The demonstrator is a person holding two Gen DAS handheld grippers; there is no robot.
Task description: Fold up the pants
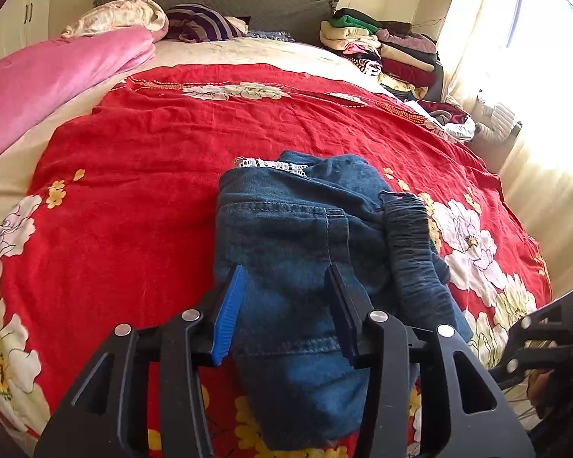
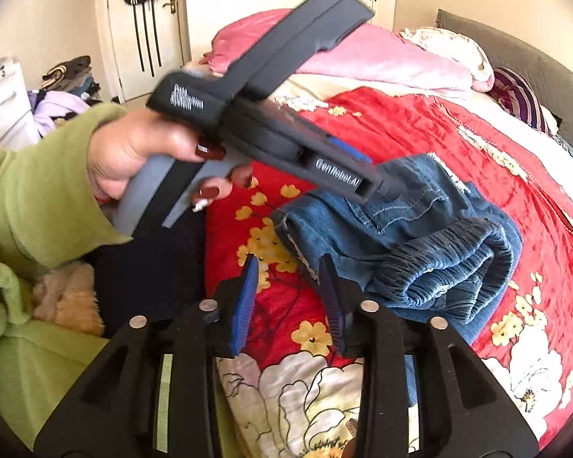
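While over the bed | left gripper: fingers parted, above jeans, grasping nothing | right gripper: fingers parted, empty, beside jeans' near edge | jeans: folded bundle on red quilt, waistband on right side | left hand: wrapped around gripper handle

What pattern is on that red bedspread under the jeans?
The bedspread is red with big white flowers and smaller yellow ones, best seen in the left wrist view.
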